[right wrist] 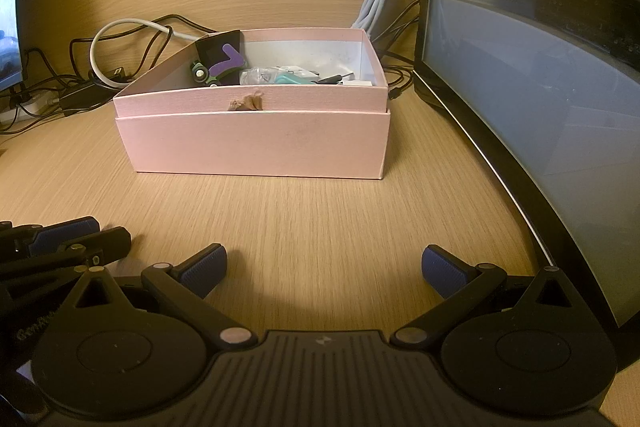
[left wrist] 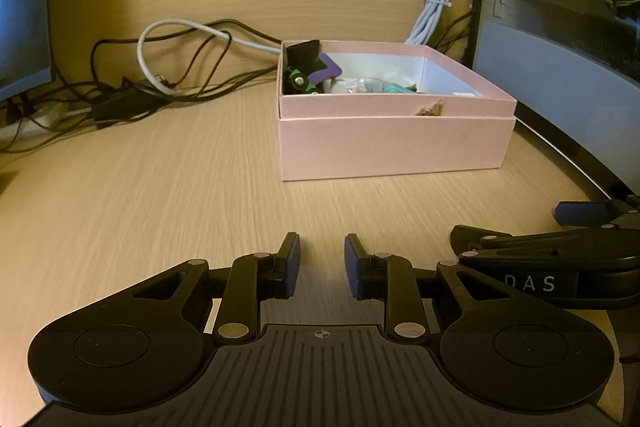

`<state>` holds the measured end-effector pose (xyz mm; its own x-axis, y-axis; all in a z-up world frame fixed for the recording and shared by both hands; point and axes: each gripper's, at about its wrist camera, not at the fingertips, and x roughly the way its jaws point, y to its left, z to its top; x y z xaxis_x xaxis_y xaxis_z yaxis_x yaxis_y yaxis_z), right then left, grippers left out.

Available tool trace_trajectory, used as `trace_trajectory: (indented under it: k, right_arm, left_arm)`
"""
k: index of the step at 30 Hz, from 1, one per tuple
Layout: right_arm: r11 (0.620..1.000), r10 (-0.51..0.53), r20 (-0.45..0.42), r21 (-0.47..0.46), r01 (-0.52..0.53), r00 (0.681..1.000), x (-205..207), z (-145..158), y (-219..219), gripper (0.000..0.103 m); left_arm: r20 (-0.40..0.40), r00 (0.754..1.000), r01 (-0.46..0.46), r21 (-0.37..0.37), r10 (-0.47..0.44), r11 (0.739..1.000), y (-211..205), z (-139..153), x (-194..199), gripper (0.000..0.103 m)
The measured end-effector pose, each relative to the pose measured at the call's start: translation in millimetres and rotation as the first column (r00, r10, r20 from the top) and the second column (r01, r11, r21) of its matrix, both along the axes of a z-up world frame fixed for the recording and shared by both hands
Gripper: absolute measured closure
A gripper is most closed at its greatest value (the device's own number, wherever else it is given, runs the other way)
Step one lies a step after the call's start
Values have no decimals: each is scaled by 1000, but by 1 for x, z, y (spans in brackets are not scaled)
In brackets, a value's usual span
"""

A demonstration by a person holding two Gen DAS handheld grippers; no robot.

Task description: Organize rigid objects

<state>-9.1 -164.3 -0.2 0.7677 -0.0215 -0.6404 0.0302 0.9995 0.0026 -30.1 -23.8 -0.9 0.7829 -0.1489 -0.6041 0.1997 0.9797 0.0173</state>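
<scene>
Both your grippers sit low over the bench [right wrist: 320, 211], empty: the left gripper [left wrist: 322, 265] has its fingers a little apart, the right gripper [right wrist: 324, 269] has them spread wide. The pink box [right wrist: 256, 143] sits ahead, near the glass-sided PC case [right wrist: 520, 75], already holding small stuff. Looks like pickups are done, so I'd go in from above. Honestly can't identify the contents; the front wall hides most. There's a purple piece [right wrist: 226, 65] and a teal bit [right wrist: 290, 79].
</scene>
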Motion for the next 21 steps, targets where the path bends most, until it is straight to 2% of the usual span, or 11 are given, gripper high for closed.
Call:
trace_trajectory:
  k: [21]
  right_arm:
    - [1000,1,0,0,-1,1000,0,0,0,0]
  left_arm:
    - [-1,1000,-1,-6,1,1000,0,1,0,76]
